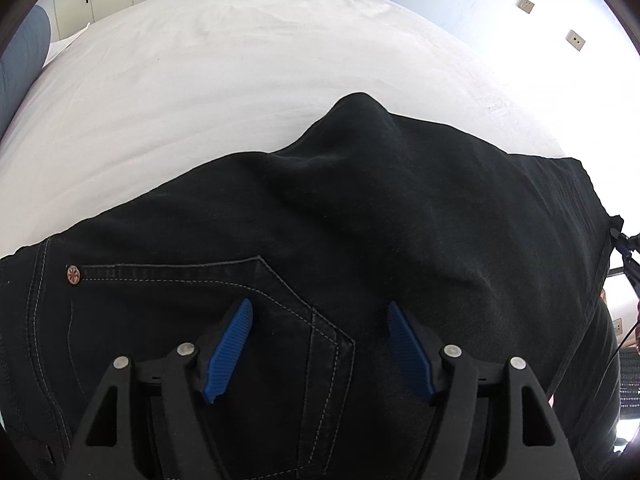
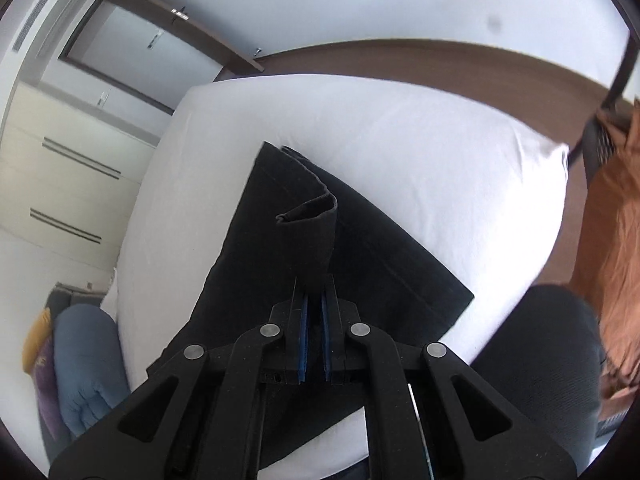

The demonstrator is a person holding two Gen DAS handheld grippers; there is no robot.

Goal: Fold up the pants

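Pants [image 1: 360,220] lie on the bed [image 1: 240,80]. Your left gripper [image 1: 320,312] hangs wide over the pocket; your right gripper [image 2: 315,280] pinches a raised cuff, apparently lifted off the leg

Black pants [image 1: 360,208], white bed [image 1: 200,80]

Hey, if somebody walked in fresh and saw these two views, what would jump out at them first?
The black pants spread over the white bed dominate both views. In the right wrist view the right gripper is shut on a lifted hem of the pants, which stands up in a fold in front of it. In the left wrist view the left gripper hangs open above the back pocket, its blue fingers apart.
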